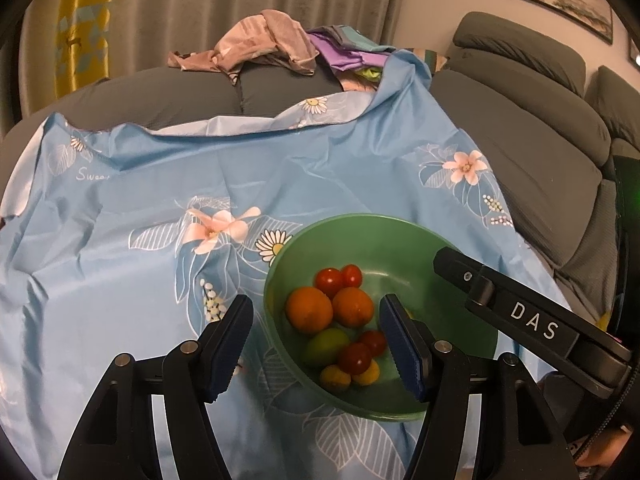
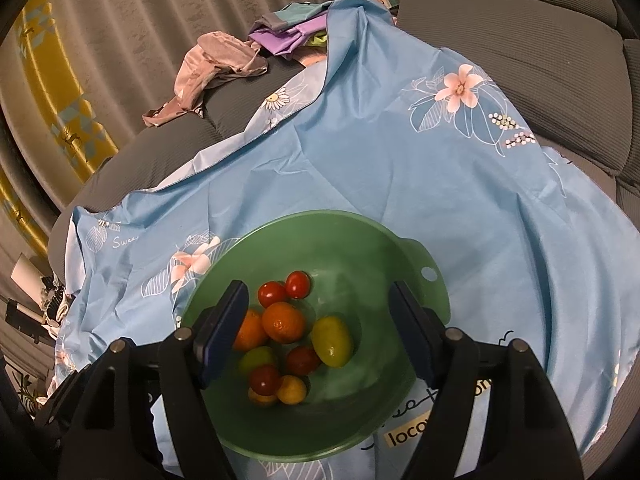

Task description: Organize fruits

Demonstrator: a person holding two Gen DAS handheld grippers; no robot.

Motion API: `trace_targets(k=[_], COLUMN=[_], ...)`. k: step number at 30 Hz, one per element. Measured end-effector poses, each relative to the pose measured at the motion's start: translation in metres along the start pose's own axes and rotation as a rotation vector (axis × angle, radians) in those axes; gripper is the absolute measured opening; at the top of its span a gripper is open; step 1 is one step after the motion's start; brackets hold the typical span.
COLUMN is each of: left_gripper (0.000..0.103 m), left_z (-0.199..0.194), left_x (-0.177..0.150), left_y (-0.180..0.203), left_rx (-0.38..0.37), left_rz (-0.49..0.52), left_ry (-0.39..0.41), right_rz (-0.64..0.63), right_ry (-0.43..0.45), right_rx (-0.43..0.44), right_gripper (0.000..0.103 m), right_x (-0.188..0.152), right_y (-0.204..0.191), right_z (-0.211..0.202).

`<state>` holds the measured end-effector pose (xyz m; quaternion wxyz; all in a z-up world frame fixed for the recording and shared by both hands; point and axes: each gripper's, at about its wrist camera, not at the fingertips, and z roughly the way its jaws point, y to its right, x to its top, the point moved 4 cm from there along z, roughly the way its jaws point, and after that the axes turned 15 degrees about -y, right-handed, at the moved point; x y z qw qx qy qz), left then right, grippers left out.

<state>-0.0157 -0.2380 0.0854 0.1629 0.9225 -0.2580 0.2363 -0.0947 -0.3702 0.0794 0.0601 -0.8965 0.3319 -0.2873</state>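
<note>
A green bowl [image 1: 288, 256] [image 2: 360, 232] sits on a blue flowered cloth. It holds two oranges [image 1: 309, 309] [image 2: 283, 322], several red cherry tomatoes [image 1: 329, 281] [image 2: 272, 294], green-yellow fruits [image 2: 332, 341] [image 1: 325, 344] and small yellow ones [image 2: 292, 389]. My left gripper [image 1: 316, 344] is open and empty, its jaws straddling the bowl's left rim. My right gripper [image 2: 320, 336] is open and empty, held just above the fruit in the bowl. The right gripper's black body [image 1: 528, 320] shows over the bowl's right side in the left wrist view.
The blue cloth [image 1: 160, 200] [image 2: 440, 184] covers a grey sofa [image 1: 520, 128] [image 2: 520, 40]. A heap of pink and purple clothes [image 1: 272, 40] [image 2: 224, 56] lies at the back. Grey curtains hang behind.
</note>
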Motion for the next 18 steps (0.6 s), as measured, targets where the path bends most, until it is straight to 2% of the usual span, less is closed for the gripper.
trace_targets(k=[18], left_gripper=[0.066], left_z=[-0.005], left_x=[-0.0003], left_y=[-0.0021], left_rx=[-0.011], left_rz=[0.0], left_ry=[0.008], right_rz=[-0.009], right_ry=[0.001], right_rx=[-0.005], right_gripper=[0.073], right_x=[-0.0003], right_y=[-0.0011], right_z=[0.0005])
